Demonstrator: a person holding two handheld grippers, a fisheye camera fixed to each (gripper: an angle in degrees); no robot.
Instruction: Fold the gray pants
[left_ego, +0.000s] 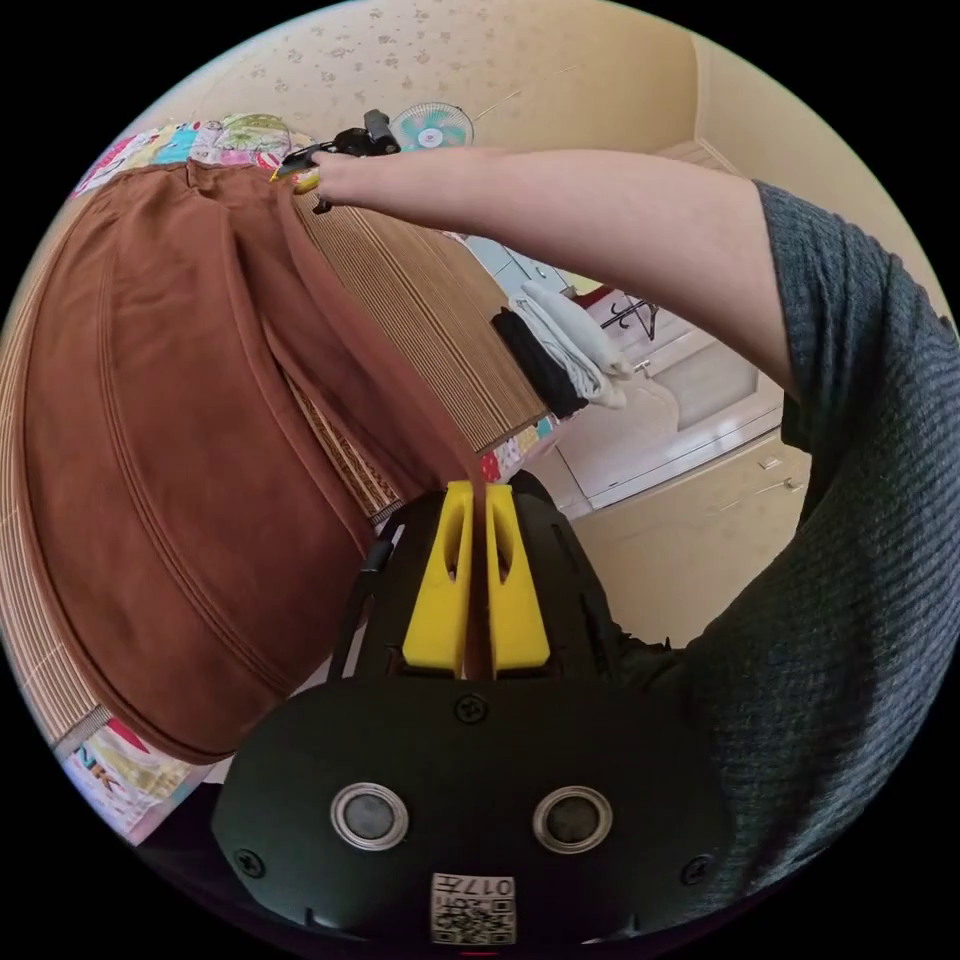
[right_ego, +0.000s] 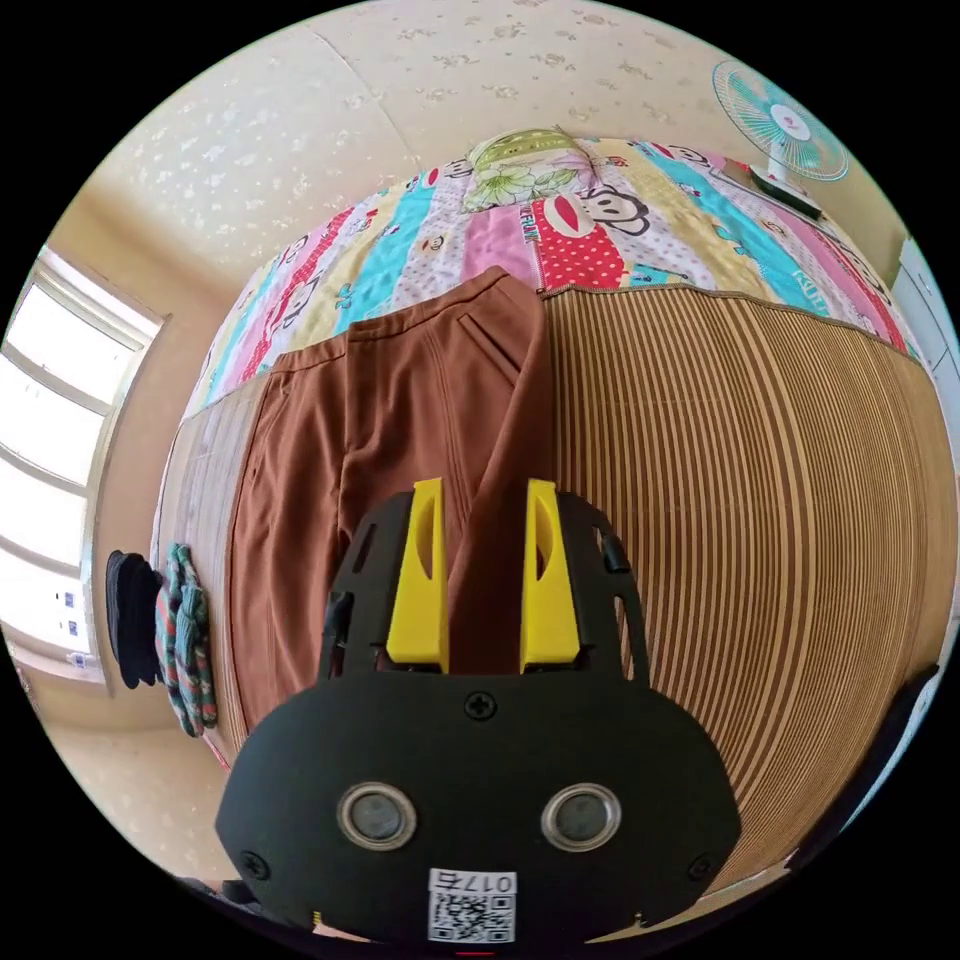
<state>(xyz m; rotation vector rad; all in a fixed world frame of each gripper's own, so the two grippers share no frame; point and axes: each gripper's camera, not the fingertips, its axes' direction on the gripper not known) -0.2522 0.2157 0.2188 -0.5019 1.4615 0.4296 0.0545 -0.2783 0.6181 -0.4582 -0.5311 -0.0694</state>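
**Brown pants held by one edge, mid-fold over the bamboo mat**

Although the task names gray pants, the garment in hand is a pair of brown pants (right_ego: 390, 420), lying on a striped bamboo mat (right_ego: 740, 480) that covers a bed with a cartoon-print quilt (right_ego: 600, 220).

The left tool (left_ego: 478, 500) has its yellow jaws nearly together, clamped on a thin edge of the brown fabric. In the right gripper view, the right tool (right_ego: 485, 495) holds a thicker band of cloth between its jaws, both pressing on it. That tool also shows in the left gripper view (left_ego: 330, 160), far along the mat at the end of the person's arm (left_ego: 560, 210), with the lifted edge stretched taut between the two tools.

The step looks like a lengthwise fold: one long edge raised, most of the pants resting on the mat. The next move likely calls for carrying both tools together across the garment, keeping the edge taut, then laying it down evenly.

The long axis runs along the mat toward the quilt, waistband end at the quilt.
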